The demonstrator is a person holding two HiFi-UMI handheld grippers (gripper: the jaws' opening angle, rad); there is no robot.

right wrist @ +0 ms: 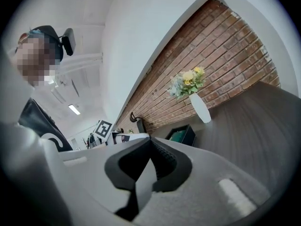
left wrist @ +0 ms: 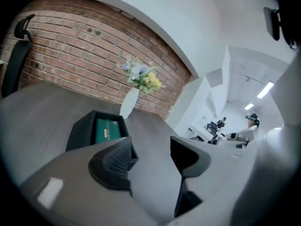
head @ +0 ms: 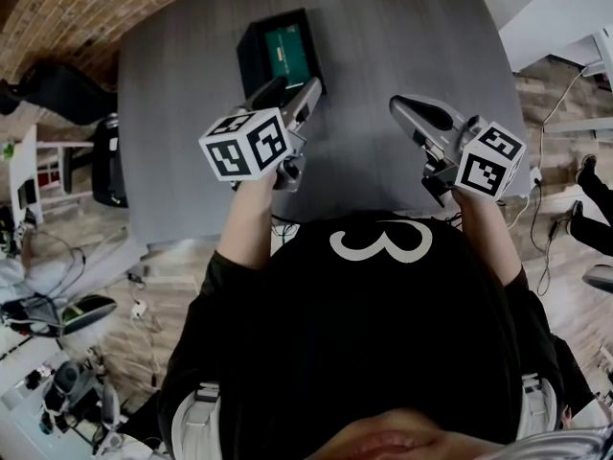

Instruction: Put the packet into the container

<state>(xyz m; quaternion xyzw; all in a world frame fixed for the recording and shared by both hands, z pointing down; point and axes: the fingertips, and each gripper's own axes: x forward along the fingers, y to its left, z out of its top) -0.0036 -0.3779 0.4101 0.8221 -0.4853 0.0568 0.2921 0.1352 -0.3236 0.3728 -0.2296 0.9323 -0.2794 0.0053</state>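
Packet (head: 284, 51), green, lies inside the black container (head: 251, 60), which stands open-topped on the grey table (head: 402, 46) at its far side. Head view shows the packet flat in the container from above; the left gripper view shows only its upper face over the near wall; the right gripper view gives a small green patch, no detail. Print on the packet is too small to read.

Left gripper (head: 295, 86) is held above the table just short of the container, jaws apart with nothing between them. Right gripper (head: 397, 103) is held level to one side, well apart from the container, jaws closed tip to tip and empty. Each carries a marker cube (head: 247, 145).

White vase (left wrist: 128, 102) with flowers stands just behind the container, before a brick wall (left wrist: 70, 46). A white "3" (head: 381, 241) shows on the person's black shirt. Nothing blocks the container's opening.
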